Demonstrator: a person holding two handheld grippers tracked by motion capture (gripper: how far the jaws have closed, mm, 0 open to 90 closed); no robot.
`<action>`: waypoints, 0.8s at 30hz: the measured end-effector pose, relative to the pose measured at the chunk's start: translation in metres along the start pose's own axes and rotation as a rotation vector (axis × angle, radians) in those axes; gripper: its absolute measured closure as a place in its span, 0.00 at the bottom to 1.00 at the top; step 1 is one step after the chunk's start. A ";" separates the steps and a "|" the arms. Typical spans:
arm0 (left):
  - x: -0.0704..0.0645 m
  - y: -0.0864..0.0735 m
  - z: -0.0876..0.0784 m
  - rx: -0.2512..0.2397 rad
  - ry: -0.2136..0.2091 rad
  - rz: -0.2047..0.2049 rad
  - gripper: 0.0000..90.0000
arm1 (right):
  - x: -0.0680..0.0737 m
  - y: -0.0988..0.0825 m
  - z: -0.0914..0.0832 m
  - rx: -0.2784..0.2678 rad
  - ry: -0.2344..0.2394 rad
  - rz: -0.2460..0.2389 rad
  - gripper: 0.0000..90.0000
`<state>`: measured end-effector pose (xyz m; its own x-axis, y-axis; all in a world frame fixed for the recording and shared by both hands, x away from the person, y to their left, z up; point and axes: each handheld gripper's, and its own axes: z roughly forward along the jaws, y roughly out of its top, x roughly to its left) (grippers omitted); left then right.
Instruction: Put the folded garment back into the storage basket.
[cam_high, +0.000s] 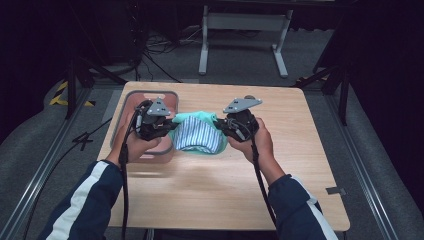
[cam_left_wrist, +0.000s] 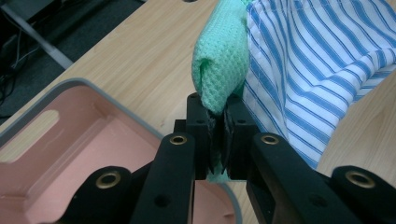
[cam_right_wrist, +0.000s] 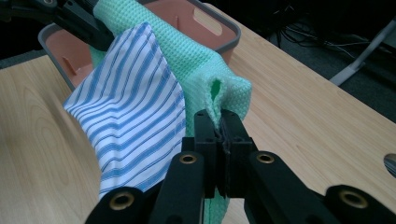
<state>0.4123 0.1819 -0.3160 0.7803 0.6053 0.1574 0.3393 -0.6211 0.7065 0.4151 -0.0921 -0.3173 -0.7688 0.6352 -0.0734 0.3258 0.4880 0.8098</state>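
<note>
Both hand-held grippers are clenched on the green cloth (cam_high: 200, 118), left (cam_high: 159, 126) and right (cam_high: 231, 125), holding it with a striped cloth (cam_high: 199, 136) hung above the desk (cam_high: 210, 180) beside the pink bin (cam_high: 131, 102). Best to carry both ends level over the bin, I'd say.

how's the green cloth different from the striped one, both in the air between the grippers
The green cloth is plain mint with a waffle weave; the striped cloth is smooth, white with blue stripes. The left gripper and right gripper each pinch the green cloth, while the striped cloth just hangs against it, its lower edge loose. Both are held above the table.
</note>
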 end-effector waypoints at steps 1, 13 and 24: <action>0.002 -0.001 -0.002 -0.001 0.005 -0.003 0.92 | 0.001 0.002 0.002 0.000 0.002 -0.005 0.97; 0.023 -0.013 -0.033 -0.002 0.070 -0.032 0.92 | 0.018 0.036 0.021 -0.024 0.037 -0.029 0.97; 0.041 -0.032 -0.048 -0.006 0.104 -0.084 0.92 | 0.031 0.056 0.042 -0.030 0.069 -0.044 0.97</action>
<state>0.4086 0.2505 -0.2985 0.6904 0.7037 0.1676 0.3977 -0.5628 0.7246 0.4322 -0.0200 -0.2983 -0.8183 0.5705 -0.0697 0.2754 0.4957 0.8237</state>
